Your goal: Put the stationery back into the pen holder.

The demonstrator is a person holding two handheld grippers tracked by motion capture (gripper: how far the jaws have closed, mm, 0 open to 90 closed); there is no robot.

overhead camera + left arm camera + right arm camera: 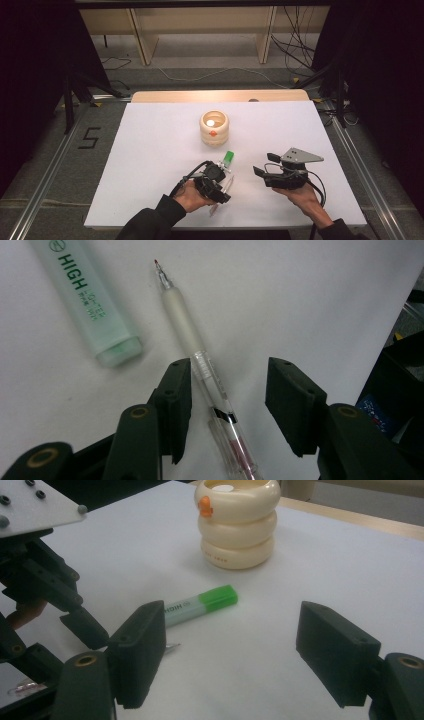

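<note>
Left gripper (227, 390) hangs open over the pen (200, 365), one jaw either side, gripping nothing. Highlighter (228, 159) lies just beyond the pen, toward the cup (214, 128). Right of the pen, right gripper (232, 650) gapes wide, empty.

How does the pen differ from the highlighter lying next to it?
The pen is slim, with a clear and frosted barrel and a bare fine tip; the highlighter is thicker, pale green and printed "HIGH". The pen lies between the left gripper's open jaws; the highlighter lies outside them. Both lie flat on the white table.
</note>
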